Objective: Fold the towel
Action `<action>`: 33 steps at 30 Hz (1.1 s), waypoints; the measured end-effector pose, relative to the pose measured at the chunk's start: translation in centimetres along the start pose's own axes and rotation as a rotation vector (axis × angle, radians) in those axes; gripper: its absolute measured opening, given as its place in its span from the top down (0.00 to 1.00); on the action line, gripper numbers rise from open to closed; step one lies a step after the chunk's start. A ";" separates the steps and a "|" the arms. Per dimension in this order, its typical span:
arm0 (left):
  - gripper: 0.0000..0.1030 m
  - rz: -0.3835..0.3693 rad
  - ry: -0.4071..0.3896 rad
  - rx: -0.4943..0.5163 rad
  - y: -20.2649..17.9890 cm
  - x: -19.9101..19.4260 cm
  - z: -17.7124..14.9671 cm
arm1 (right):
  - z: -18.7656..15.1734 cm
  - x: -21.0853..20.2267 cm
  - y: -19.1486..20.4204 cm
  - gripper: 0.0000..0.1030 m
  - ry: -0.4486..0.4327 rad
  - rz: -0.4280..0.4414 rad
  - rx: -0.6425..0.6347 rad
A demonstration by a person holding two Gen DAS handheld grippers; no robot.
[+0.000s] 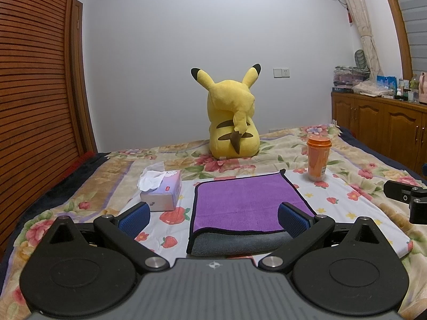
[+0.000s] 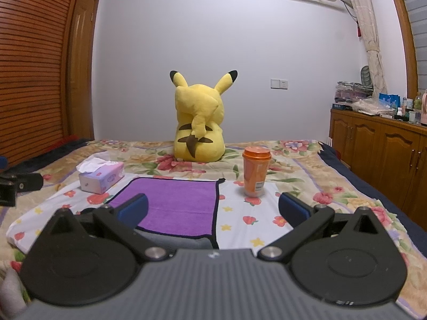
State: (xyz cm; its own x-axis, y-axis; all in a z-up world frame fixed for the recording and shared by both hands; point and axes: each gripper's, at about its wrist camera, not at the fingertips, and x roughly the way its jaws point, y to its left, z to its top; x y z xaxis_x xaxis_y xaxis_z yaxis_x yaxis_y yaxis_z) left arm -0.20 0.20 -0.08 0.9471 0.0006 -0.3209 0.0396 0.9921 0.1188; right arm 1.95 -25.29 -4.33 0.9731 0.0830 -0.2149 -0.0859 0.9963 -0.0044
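Observation:
A purple towel with black trim lies folded on the bed, its grey underside showing along the near edge. It also shows in the right wrist view. My left gripper is open and empty, held just above the towel's near edge, its blue fingertips either side of it. My right gripper is open and empty, over the towel's right edge and the sheet beside it. The right gripper's body shows at the right of the left wrist view.
A tissue box stands left of the towel. An orange lidded cup stands at its far right corner. A yellow plush toy sits at the back of the floral bed. Wooden cabinets line the right wall.

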 end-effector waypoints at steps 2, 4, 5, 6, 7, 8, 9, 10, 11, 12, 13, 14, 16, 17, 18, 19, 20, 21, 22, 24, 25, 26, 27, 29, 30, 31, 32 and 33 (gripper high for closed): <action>0.00 0.000 0.000 0.000 0.0 0.0 0.0 | 0.0 0.0 0.0 0.00 -0.001 0.000 -0.001; 0.00 0.000 0.000 0.000 0.0 0.0 0.0 | 0.0 0.0 0.0 0.00 -0.001 0.002 -0.002; 0.00 0.000 0.000 0.001 0.0 0.0 0.0 | 0.0 0.0 0.1 0.00 0.000 0.003 -0.003; 0.00 0.000 0.000 0.001 0.0 0.0 0.0 | 0.0 0.0 0.1 0.00 0.000 0.003 -0.004; 0.00 0.000 0.001 0.001 0.0 0.0 0.0 | 0.0 0.0 0.1 0.00 -0.001 0.004 -0.005; 0.00 0.000 0.000 0.001 0.0 0.0 0.0 | 0.0 0.0 0.1 0.00 -0.002 0.005 -0.005; 0.00 0.000 0.000 0.001 0.0 0.0 0.0 | 0.0 0.0 0.1 0.00 -0.002 0.006 -0.006; 0.00 0.000 0.000 0.000 0.0 0.0 0.0 | 0.0 0.0 0.1 0.00 -0.002 0.005 -0.005; 0.00 0.000 0.000 0.000 0.0 0.0 0.0 | 0.0 0.0 0.1 0.00 -0.002 0.005 -0.005; 0.00 0.000 0.000 0.000 0.0 0.0 0.0 | 0.0 0.0 0.1 0.00 -0.002 0.005 -0.005; 0.00 -0.001 0.000 0.000 0.0 0.0 0.0 | 0.0 0.0 0.1 0.00 -0.002 0.005 -0.005; 0.00 0.000 0.000 0.001 0.0 0.0 0.0 | 0.0 0.0 0.1 0.00 -0.002 0.005 -0.005; 0.00 0.000 0.001 0.000 0.0 0.0 0.0 | 0.0 0.0 0.1 0.00 -0.002 0.005 -0.005; 0.00 0.000 0.000 0.000 0.0 0.0 0.0 | 0.0 0.0 0.1 0.00 -0.002 0.005 -0.005; 0.00 0.000 0.000 0.000 0.0 0.0 0.0 | 0.0 0.0 0.1 0.00 -0.002 0.005 -0.005; 0.00 0.000 0.000 0.000 0.0 0.0 0.0 | 0.0 0.0 0.1 0.00 -0.002 0.005 -0.005; 0.00 0.000 0.000 0.001 0.0 0.0 0.0 | 0.0 0.0 0.2 0.00 -0.002 0.005 -0.005; 0.00 0.000 0.000 0.001 0.0 0.0 0.0 | 0.0 0.0 0.1 0.00 -0.002 0.005 -0.004; 0.00 0.000 0.000 0.000 0.0 0.0 0.0 | 0.0 0.0 0.1 0.00 -0.002 0.005 -0.004; 0.00 0.000 0.001 0.001 0.0 0.0 0.0 | 0.0 0.0 0.2 0.00 -0.002 0.006 -0.005; 0.00 0.000 0.003 0.001 0.0 0.0 0.0 | 0.0 0.0 0.1 0.00 -0.002 0.005 -0.005; 0.00 -0.001 0.004 0.000 0.1 0.0 0.0 | 0.0 0.0 0.2 0.00 -0.001 0.006 -0.005; 0.00 -0.003 0.007 0.000 0.0 0.1 -0.1 | 0.0 0.0 0.1 0.00 0.000 0.006 -0.005; 0.00 -0.005 0.013 0.002 -0.1 0.1 -0.4 | 0.0 0.1 0.3 0.00 0.006 0.006 -0.008; 0.00 -0.006 0.016 0.004 -0.2 0.2 -0.4 | -0.1 0.2 0.4 0.00 0.014 0.005 -0.011; 0.00 -0.007 0.020 0.006 -0.4 0.4 -0.4 | -0.1 0.3 0.5 0.00 0.021 0.003 -0.013; 0.00 -0.008 0.024 0.008 -0.6 0.3 -0.6 | -0.1 0.5 0.6 0.00 0.025 0.000 -0.015; 0.00 -0.008 0.027 0.009 -0.6 0.4 -0.6 | -0.2 0.5 0.6 0.00 0.028 0.000 -0.015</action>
State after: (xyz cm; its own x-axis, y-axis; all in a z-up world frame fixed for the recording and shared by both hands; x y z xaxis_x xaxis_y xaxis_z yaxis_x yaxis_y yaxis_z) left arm -0.07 -0.34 -0.84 0.9380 -0.0035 -0.3467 0.0498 0.9909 0.1249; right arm 2.39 -24.61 -4.62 0.9667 0.0823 -0.2425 -0.0896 0.9958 -0.0190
